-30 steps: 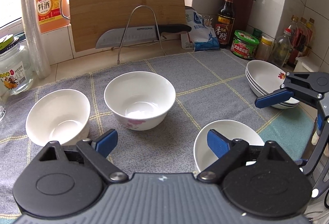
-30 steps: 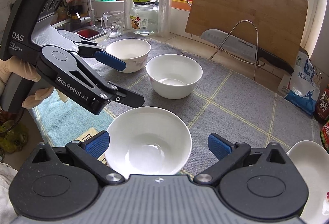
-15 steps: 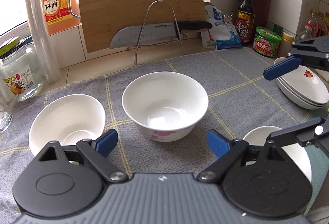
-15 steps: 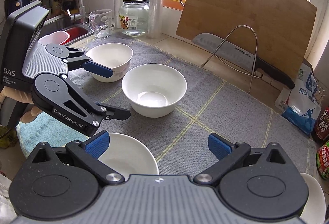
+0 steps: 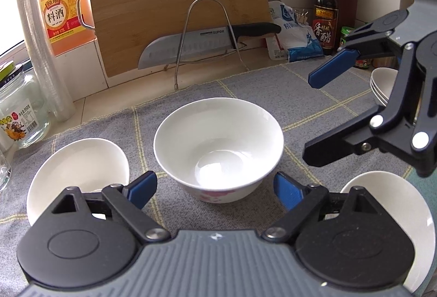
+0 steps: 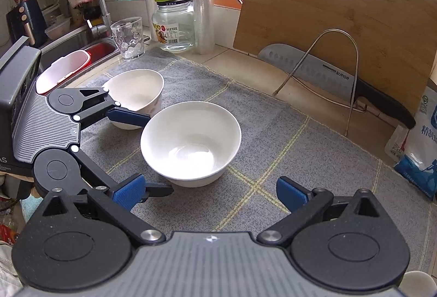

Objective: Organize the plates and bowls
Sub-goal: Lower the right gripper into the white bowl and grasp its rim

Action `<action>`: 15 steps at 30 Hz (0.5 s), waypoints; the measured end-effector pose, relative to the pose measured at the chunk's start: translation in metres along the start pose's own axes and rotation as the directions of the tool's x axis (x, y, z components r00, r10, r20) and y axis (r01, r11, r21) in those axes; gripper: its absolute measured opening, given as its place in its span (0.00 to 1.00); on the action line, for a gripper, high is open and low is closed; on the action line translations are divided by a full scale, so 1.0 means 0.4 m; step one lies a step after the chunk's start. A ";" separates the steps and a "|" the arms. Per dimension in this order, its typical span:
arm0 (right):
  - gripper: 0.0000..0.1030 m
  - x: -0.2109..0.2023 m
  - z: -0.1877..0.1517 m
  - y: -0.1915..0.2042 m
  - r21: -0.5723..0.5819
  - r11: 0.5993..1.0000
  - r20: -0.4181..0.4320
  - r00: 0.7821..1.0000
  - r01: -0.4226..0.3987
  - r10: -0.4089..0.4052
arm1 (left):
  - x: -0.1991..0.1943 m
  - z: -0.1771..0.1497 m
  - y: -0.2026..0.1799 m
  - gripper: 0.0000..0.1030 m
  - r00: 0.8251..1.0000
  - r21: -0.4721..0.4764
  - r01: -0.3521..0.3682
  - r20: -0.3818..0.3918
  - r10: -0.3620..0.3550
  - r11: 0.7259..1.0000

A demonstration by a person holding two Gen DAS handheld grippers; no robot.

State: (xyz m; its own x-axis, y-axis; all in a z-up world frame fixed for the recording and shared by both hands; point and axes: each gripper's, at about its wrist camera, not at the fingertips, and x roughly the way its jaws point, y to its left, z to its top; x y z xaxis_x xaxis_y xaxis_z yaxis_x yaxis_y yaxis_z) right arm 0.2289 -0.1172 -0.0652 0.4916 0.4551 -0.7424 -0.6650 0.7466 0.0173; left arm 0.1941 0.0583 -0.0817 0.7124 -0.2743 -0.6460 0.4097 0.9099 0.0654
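White china fills the left wrist view: a middle bowl (image 5: 218, 145) on the grey cloth (image 5: 314, 95), ahead of the left gripper (image 5: 215, 189), whose jaws, just narrowed slightly, stand wide and empty. A SUPOR knife (image 5: 191, 47) leans behind. From the right wrist view, the right gripper (image 6: 211, 192) also gapes empty before that bowl; the left one reads "DAS".

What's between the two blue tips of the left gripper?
In the left wrist view, the middle bowl sits just ahead of the open left gripper, lined up with the gap. Between the fingertips themselves only the grey cloth shows.
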 end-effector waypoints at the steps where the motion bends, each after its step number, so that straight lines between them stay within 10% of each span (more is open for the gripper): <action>1: 1.00 0.010 0.006 -0.004 -0.002 1.000 -0.005 1.000 -0.004 0.004 | 0.002 0.001 0.000 0.89 1.000 -0.002 0.003 0.000 -0.003 1.000; 15: 0.94 0.126 0.075 -0.033 0.003 0.996 -0.035 0.995 -0.089 0.089 | 0.019 -0.002 0.012 0.82 1.000 -0.008 0.024 -0.008 -0.024 1.000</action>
State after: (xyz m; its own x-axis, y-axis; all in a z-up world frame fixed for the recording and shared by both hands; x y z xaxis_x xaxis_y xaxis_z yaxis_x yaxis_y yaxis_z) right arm 0.2794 -0.0896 -0.0829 0.4101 0.5027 -0.7610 -0.7044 0.7046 0.0858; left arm 0.2010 0.0606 -0.0868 0.6976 -0.2939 -0.6535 0.4221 0.9055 0.0433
